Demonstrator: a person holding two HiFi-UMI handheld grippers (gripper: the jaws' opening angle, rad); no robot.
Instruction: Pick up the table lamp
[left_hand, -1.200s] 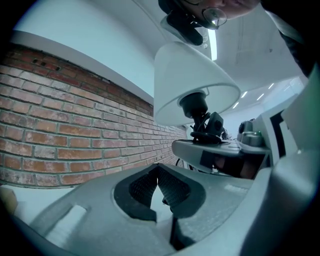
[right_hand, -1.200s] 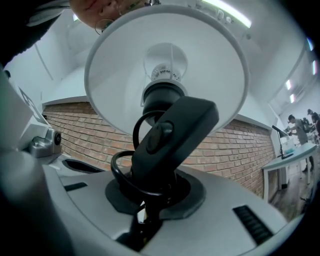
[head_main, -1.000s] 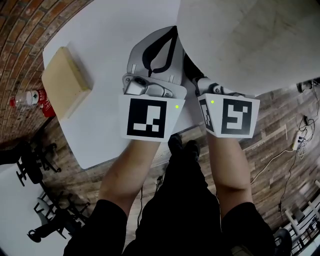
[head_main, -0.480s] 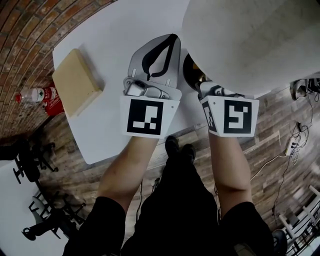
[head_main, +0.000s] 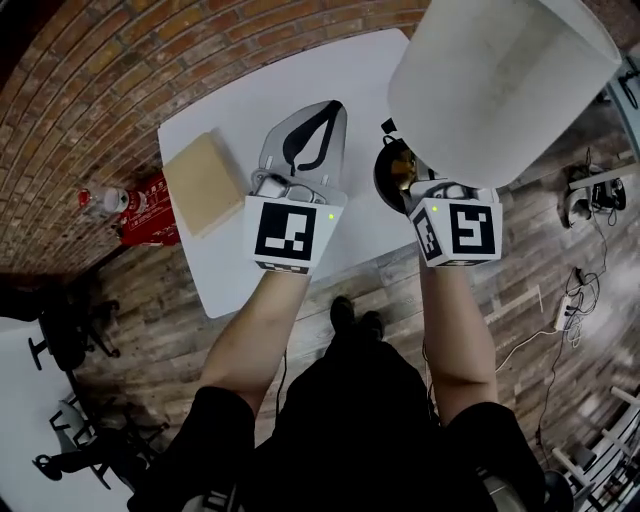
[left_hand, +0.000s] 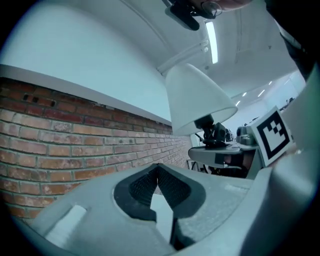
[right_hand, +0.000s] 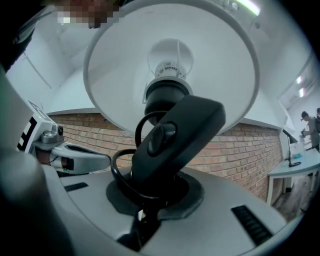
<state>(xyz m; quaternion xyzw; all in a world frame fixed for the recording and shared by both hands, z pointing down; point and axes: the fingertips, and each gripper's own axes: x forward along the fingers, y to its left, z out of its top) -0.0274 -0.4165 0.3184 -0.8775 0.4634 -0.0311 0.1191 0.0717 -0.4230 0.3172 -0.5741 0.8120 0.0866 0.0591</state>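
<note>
The person's forearms reach forward side by side, each carrying a gripper with a marker cube at its near end.

The left gripper (head_main: 330, 110) points out over the desk (head_main: 230, 120). In the left gripper view its jaws (left_hand: 157, 167) are clenched tip to tip, with nothing between them.

The right gripper (head_main: 400, 172) is just to the right of the left one and level with it. Its jaws are clamped on the black lower part of the table lamp (head_main: 500, 80). In the right gripper view (right_hand: 150, 195) the lamp's dark stem and switch housing (right_hand: 172, 137) rise straight out of the closed jaws, and a loop of black cord (right_hand: 120, 172) curls beside them. Above, the open underside of the white shade (right_hand: 170, 85) shows the bulb socket.

The lamp is held in the air over the near right corner of the desk. Its shade rises close under the head camera and hides the desk's right side. From the left gripper view, the lamp (left_hand: 197, 100) stands upright to the right, above the right gripper.

Farther left on the white desk lies a tan block (head_main: 203, 183), well apart from both grippers. Beyond the desk's left edge, a clear bottle (head_main: 100, 200) lies on the wooden floor (head_main: 150, 340) beside a red object (head_main: 150, 210). A brick wall (left_hand: 75, 135) runs behind.
</note>
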